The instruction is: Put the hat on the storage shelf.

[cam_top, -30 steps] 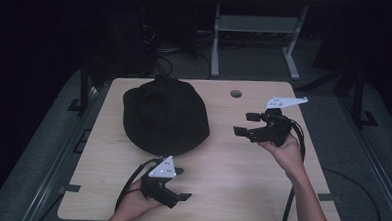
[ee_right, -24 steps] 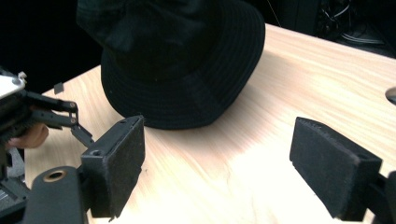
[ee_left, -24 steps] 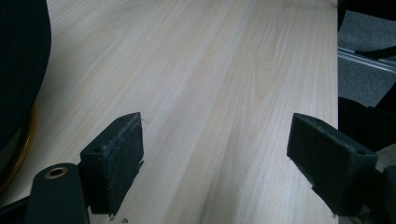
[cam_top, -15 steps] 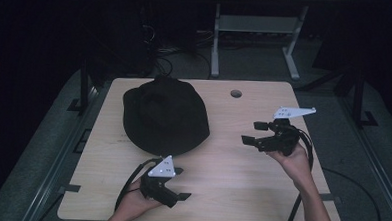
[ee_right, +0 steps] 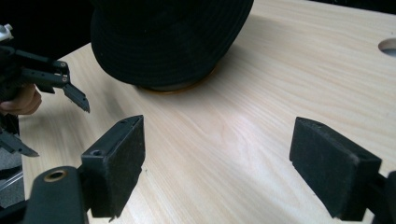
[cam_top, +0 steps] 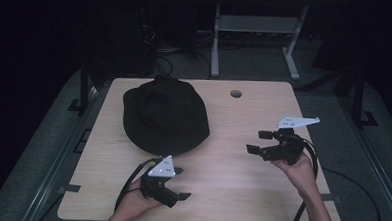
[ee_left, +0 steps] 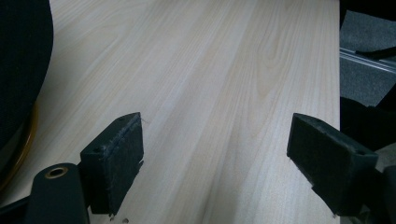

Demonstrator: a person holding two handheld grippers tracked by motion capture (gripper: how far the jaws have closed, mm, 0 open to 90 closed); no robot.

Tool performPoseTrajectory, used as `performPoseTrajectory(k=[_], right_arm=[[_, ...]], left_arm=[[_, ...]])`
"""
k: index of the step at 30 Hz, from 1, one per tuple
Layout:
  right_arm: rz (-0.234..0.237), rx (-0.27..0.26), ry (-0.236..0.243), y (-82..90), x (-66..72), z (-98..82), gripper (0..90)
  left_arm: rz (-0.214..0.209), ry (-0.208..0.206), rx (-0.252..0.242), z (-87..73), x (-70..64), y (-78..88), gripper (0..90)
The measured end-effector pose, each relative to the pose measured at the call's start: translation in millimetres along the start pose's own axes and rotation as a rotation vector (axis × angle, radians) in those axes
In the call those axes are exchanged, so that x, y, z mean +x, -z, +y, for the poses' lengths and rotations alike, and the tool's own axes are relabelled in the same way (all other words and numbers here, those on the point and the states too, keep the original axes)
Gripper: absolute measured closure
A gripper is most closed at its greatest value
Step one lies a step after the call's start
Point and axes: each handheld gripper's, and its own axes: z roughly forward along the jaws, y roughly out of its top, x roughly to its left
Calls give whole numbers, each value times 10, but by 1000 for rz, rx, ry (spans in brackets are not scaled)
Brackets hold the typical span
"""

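**Two grippers spread wide, both empty, black hat between and beyond them**

Two grippers hang over the wooden table (cam_top: 222, 156) in the high view. The left gripper (cam_top: 180, 184), held in the left hand (cam_top: 132, 204) at the near edge, has its jaws well apart with nothing between them; the black hat (cam_top: 165, 114) lies just beyond it, clear of the jaws. The right gripper (cam_top: 256, 142), in the right hand (cam_top: 299, 167), points leftward toward the hat's brim from well apart, jaws also spread and empty.

From the left gripper view, the left gripper (ee_left: 215, 154) stands wide open over bare wood, touching nothing; the hat's dark edge (ee_left: 21, 60) sits off beyond its left jaw.

From the right gripper view, the right gripper (ee_right: 217, 158) is equally wide and holds nothing. The hat (ee_right: 168, 37) lies ahead of its jaws, and the left gripper (ee_right: 70, 91) shows farther off at the left.
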Motion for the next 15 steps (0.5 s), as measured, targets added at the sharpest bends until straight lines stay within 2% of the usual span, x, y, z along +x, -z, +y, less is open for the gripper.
performPoseTrajectory(k=[15], right_arm=[[-22, 8, -15, 127, 5, -292, 183]], left_arm=[[1, -6, 10, 4, 1, -3, 179]])
